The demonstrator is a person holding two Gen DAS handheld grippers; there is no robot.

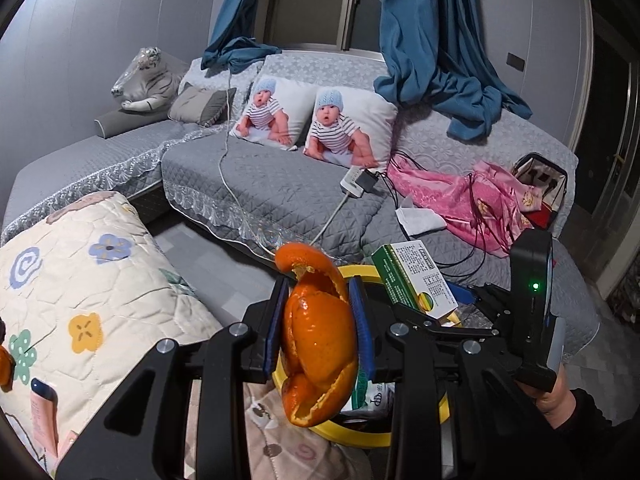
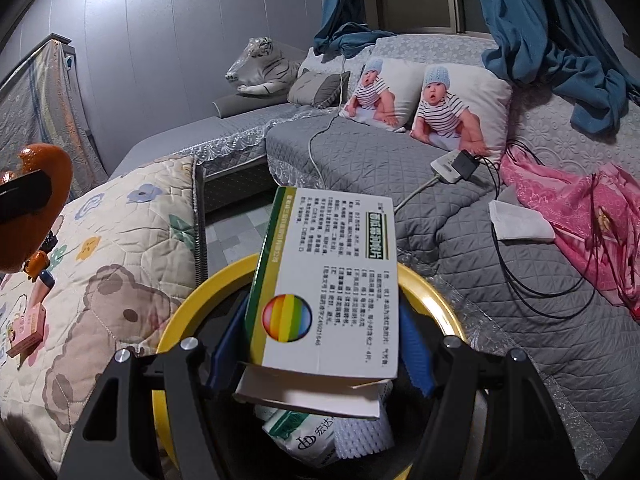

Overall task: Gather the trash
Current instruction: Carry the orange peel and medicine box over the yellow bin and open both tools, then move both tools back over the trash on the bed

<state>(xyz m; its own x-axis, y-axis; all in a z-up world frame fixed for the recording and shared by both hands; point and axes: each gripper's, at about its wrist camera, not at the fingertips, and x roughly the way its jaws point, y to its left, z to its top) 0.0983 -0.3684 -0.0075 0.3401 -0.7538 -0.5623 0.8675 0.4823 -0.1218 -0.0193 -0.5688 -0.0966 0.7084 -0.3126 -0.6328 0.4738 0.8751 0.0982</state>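
Both of your tongs are loaded, and both hang over the same yellow-rimmed trash bin (image 2: 180, 304); the coming move turns on this one relation. Your left gripper (image 1: 320, 320) holds the orange peel (image 1: 316, 340) narrowly between its blue pads (image 1: 362, 324). The peel's long axis runs along the fingers, its curled tip goes past the fingertips, and its lower part hangs above the near rim of the bin. Your right gripper (image 2: 320, 344) stands at a middle width and is closed on the green and white medicine box (image 2: 324, 280). The box's long axis also runs forward along the fingers. It sits above the middle of the bin mouth, so I judge the right hand to be the better centred of the two.

Inside the bin you can already see a printed packet (image 2: 304, 440) and some white foam netting (image 2: 360, 436), so the opening is not blocked.

The two grippers are just beside each other over the rim, and this looks to be the main risk if you let go of both together. The patterned quilt (image 1: 80, 280) is near the bin on the left. On it lies a small pink carton (image 2: 26, 328), which may be the next trash.
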